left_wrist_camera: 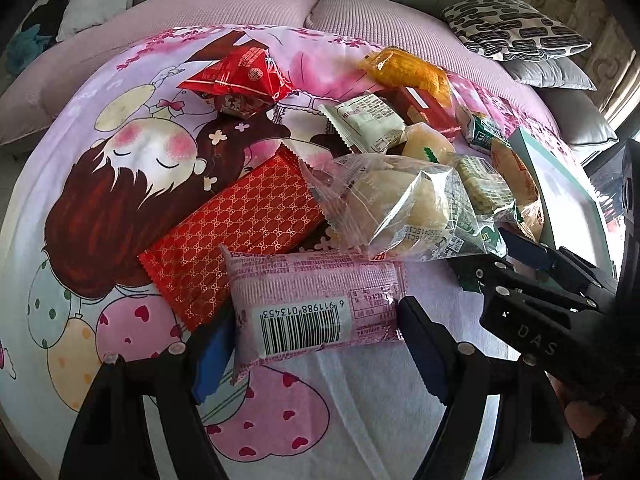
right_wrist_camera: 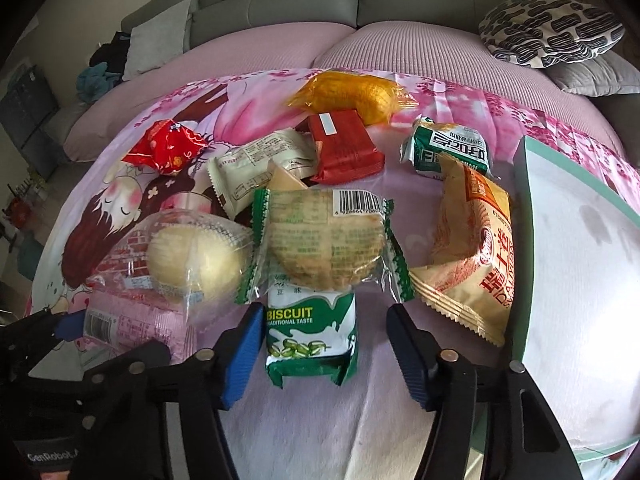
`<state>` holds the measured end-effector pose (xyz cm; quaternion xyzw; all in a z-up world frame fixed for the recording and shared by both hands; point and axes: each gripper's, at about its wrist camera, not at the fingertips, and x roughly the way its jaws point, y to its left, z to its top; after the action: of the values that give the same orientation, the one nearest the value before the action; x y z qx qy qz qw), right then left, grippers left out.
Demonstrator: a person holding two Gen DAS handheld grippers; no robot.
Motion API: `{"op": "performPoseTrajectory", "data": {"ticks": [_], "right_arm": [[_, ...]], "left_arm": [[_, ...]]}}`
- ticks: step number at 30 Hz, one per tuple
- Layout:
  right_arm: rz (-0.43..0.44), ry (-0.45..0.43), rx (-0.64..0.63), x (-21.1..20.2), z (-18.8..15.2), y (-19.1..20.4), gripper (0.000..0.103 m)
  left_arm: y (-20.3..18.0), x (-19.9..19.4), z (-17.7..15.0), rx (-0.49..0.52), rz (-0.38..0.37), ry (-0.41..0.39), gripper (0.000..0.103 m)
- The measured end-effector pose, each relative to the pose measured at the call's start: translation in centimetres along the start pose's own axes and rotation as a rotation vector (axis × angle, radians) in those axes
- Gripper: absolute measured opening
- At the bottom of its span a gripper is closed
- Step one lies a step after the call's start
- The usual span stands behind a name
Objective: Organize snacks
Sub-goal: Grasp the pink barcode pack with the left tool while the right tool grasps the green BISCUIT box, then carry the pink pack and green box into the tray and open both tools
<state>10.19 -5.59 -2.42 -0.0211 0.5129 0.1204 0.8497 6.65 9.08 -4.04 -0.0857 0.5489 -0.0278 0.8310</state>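
Wrapped snacks lie scattered on a pink cartoon-print cloth (left_wrist_camera: pixel 100 208). My left gripper (left_wrist_camera: pixel 312 344) is open, its blue-padded fingers on either side of a pink barcode packet (left_wrist_camera: pixel 312 304) lying on the cloth. My right gripper (right_wrist_camera: pixel 320 348) is open around a green and white "BISCUIT" packet (right_wrist_camera: pixel 310 332), below a round biscuit in a clear green-edged wrapper (right_wrist_camera: pixel 324 240). The right gripper also shows at the right of the left wrist view (left_wrist_camera: pixel 532 268), and the left gripper at the lower left of the right wrist view (right_wrist_camera: pixel 60 328).
A red patterned packet (left_wrist_camera: pixel 240 232), clear-wrapped cakes (left_wrist_camera: pixel 400 204), a red foil snack (left_wrist_camera: pixel 240 76), an orange bag (right_wrist_camera: pixel 352 94), a dark red pack (right_wrist_camera: pixel 346 148) and a beige packet (right_wrist_camera: pixel 474 248) lie around. A mint-rimmed white box (right_wrist_camera: pixel 580 280) stands at right. A sofa with cushions (right_wrist_camera: pixel 548 28) lies behind.
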Motion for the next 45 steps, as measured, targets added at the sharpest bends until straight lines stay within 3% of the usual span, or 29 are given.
{"op": "performPoseTrajectory", "data": {"ticks": [10, 26, 33, 45], "right_arm": [[0.016, 0.0, -0.013, 0.2, -0.1, 0.3, 0.044], [0.019, 0.003, 0.012, -0.9, -1.7, -0.3, 0.042], [0.043, 0.011, 0.035, -2.2, -3.0, -0.7, 0.042], [0.058, -0.045, 0.062, -6.3, -3.6, -1.9, 0.042]], "left_arm": [[0.2, 0.2, 0.3, -0.042, -0.02, 0.018, 0.081], [-0.3, 1.3, 1.0, -0.068, 0.012, 0.011, 0.086], [-1.6, 0.5, 0.4, -0.029, 0.031, -0.001, 0.075], [-3.5, -1.5, -0.4, -0.014, -0.008, 0.006, 0.074]]}}
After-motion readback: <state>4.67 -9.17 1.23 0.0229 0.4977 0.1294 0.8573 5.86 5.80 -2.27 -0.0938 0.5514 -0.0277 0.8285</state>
